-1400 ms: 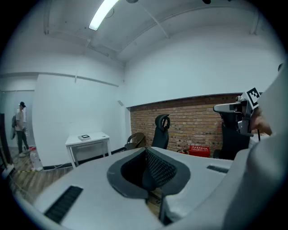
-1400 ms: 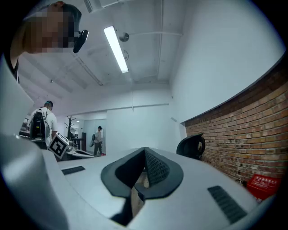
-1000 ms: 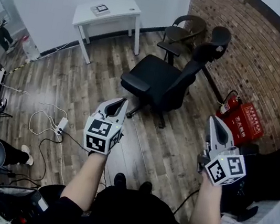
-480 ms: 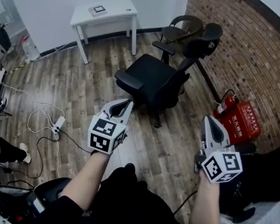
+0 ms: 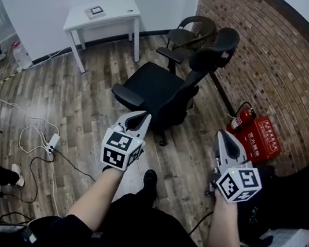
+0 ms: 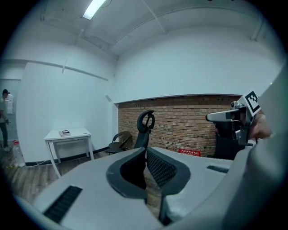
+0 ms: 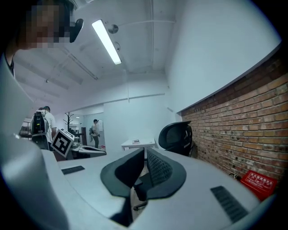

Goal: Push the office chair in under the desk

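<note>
Brick wall [image 5: 271, 57] fills the upper right of your head view, with plank floor [image 5: 81, 107] spread below it. Your black office chair [image 5: 160, 89] stands at upper centre, well apart from the white surface [image 5: 102, 14] at upper left. Its headrest is toward the brick, and only bare floor lies between the two. A dark armchair [image 5: 187, 34] sits just behind it in the corner.

At right, the red box [image 5: 260, 138] carries white characters too small to read, and an extinguisher [image 5: 239, 117] is beside it. A white power strip [image 5: 53, 142] with cables lies at left.

Your left gripper [image 5: 142, 114] and right gripper [image 5: 221, 132] hover at lower centre, near the chair without touching it. The fingers of both are closed on nothing.
</note>
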Action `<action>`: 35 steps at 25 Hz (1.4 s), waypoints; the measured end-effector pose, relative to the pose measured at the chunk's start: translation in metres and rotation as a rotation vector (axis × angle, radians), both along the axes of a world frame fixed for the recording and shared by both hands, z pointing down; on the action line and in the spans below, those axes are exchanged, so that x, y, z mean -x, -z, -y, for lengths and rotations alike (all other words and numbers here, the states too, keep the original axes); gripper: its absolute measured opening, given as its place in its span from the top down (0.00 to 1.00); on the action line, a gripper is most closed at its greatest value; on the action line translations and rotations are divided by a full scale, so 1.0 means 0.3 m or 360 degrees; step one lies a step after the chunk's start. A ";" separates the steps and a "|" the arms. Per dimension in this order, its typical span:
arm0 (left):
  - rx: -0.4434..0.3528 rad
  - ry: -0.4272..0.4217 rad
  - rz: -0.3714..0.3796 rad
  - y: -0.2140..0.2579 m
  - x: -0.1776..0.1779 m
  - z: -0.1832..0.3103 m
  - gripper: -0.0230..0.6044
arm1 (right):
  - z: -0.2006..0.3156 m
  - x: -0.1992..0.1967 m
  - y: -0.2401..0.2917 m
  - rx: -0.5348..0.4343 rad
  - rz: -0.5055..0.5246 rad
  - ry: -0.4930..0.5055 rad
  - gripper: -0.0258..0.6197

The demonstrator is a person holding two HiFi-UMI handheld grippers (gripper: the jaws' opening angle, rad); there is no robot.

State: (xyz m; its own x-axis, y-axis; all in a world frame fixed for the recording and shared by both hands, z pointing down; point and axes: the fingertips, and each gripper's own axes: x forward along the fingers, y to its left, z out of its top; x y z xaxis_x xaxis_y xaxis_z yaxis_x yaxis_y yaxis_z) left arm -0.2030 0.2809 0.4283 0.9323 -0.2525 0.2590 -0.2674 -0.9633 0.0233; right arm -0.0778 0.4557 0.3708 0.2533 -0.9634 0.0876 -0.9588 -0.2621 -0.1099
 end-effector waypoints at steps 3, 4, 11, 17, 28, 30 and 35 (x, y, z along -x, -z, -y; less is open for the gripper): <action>0.0001 -0.0037 -0.0010 -0.003 -0.133 0.058 0.94 | 0.069 -0.116 0.008 0.0019 -0.0018 -0.0017 0.95; 0.0005 -0.0042 -0.0010 -0.007 -0.174 0.086 0.94 | 0.098 -0.156 0.008 0.0028 -0.0019 -0.0023 0.95; 0.0076 -0.0009 0.0011 -0.056 -0.422 0.290 0.94 | 0.294 -0.422 -0.026 0.0125 0.0004 -0.0012 0.94; 0.0132 0.0010 0.0029 -0.107 -0.531 0.428 0.94 | 0.483 -0.547 -0.080 0.0221 0.0014 0.0015 0.86; 0.0154 0.0166 0.0110 -0.128 -0.658 0.509 0.94 | 0.610 -0.873 -0.092 0.0245 0.0067 0.0040 0.75; 0.0169 0.0226 0.0122 -0.133 -0.675 0.508 0.94 | 0.630 -0.951 -0.103 0.0248 0.0075 0.0058 0.71; 0.0209 0.0380 0.0121 -0.131 -0.740 0.459 0.94 | 0.675 -1.139 -0.122 0.0267 0.0071 0.0169 0.65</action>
